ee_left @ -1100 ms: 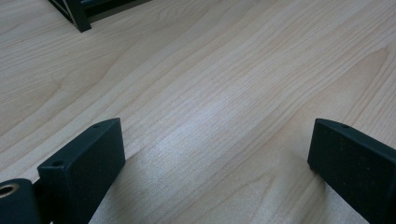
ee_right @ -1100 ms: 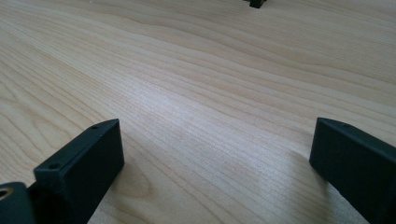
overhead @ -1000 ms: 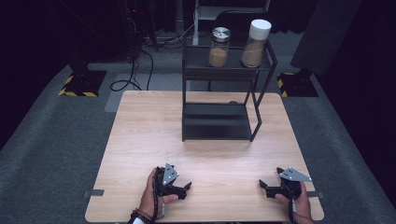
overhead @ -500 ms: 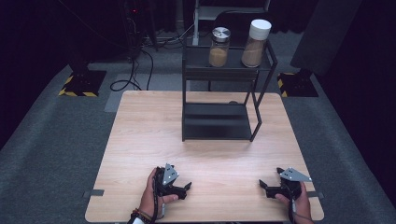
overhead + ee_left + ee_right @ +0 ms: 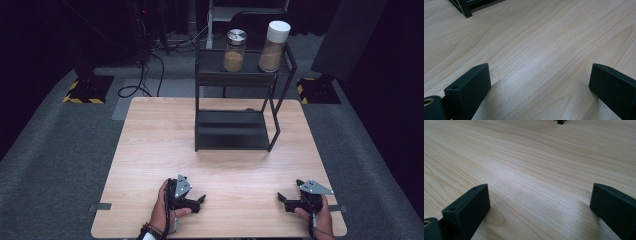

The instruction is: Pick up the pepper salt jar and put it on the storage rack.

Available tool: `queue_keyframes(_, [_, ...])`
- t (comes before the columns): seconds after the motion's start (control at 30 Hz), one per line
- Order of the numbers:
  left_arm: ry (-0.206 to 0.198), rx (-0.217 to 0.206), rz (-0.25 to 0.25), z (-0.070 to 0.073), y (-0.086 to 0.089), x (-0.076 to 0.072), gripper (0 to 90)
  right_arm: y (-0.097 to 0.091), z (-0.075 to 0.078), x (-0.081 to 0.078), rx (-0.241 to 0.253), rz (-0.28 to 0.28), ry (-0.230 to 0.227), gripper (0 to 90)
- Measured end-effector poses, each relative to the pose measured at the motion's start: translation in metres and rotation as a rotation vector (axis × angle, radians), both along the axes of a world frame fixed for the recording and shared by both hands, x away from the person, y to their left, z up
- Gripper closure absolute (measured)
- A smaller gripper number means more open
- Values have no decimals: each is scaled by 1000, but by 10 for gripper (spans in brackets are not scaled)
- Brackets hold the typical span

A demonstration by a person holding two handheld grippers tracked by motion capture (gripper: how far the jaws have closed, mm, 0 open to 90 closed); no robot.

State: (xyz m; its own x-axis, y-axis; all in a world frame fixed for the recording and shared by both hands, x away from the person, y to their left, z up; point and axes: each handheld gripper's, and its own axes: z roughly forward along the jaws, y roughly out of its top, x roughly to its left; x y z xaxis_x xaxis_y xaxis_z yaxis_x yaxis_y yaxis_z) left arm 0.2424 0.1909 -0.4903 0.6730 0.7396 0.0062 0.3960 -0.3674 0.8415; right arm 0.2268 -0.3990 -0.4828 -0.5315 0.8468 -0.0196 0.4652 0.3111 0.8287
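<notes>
On the near edge of the wooden bench (image 5: 150, 145), at the left, the left gripper (image 5: 199, 201) rests in the person's left hand (image 5: 162, 210). Its jaws stand wide apart, with only bare wood between them, as the left gripper view confirms; they point toward the right side of the bench. In that view a foot of the black rack (image 5: 465, 11) appears at the top left corner.

In the middle, at the far half of the bench, stands the black metal rack (image 5: 235, 130) with two shelves. On its upper shelf are two jars: at the left a glass jar with a metal lid (image 5: 235, 50), at the right a taller jar with a white lid (image 5: 273, 46). Both hold a brownish filling and stand upright, near each other but apart. They are well apart from both grippers.

At the right near corner, the right gripper (image 5: 286, 201) lies in the right hand (image 5: 315, 215). Its jaws are also wide, nothing between them, and point to the left
</notes>
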Motion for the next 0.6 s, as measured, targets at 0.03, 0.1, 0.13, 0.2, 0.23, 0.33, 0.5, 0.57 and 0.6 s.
queue_keyframes(0.03, [0, 0, 0, 0, 0, 0, 38, 0, 0, 0, 0, 0, 0, 24])
queue_keyframes(0.1, [0, 0, 0, 0, 0, 0, 38, 0, 0, 0, 0, 0, 0, 24])
queue_keyframes(0.13, [0, 0, 0, 0, 0, 0, 38, 0, 0, 0, 0, 0, 0, 24])
queue_keyframes(0.2, [0, 0, 0, 0, 0, 0, 38, 0, 0, 0, 1, 0, 0, 23])
queue_keyframes(0.23, [-1, 1, 1, 0, 0, 0, 38, 0, 0, -1, 1, 2, 0, 23])
queue_keyframes(0.33, [0, -1, 5, 0, 0, -2, 39, -1, 0, -2, 0, 2, 0, 22])
queue_keyframes(0.5, [-1, 1, 12, 0, 0, -3, 38, 0, 0, -2, -2, -3, 1, 13])
queue_keyframes(0.57, [-1, 0, 14, 0, 0, -4, 38, 1, 0, -3, -7, -6, -4, 7])
queue_keyframes(0.6, [-3, 3, 15, 0, 0, -5, 38, 1, 0, -3, -7, -7, -3, 2])
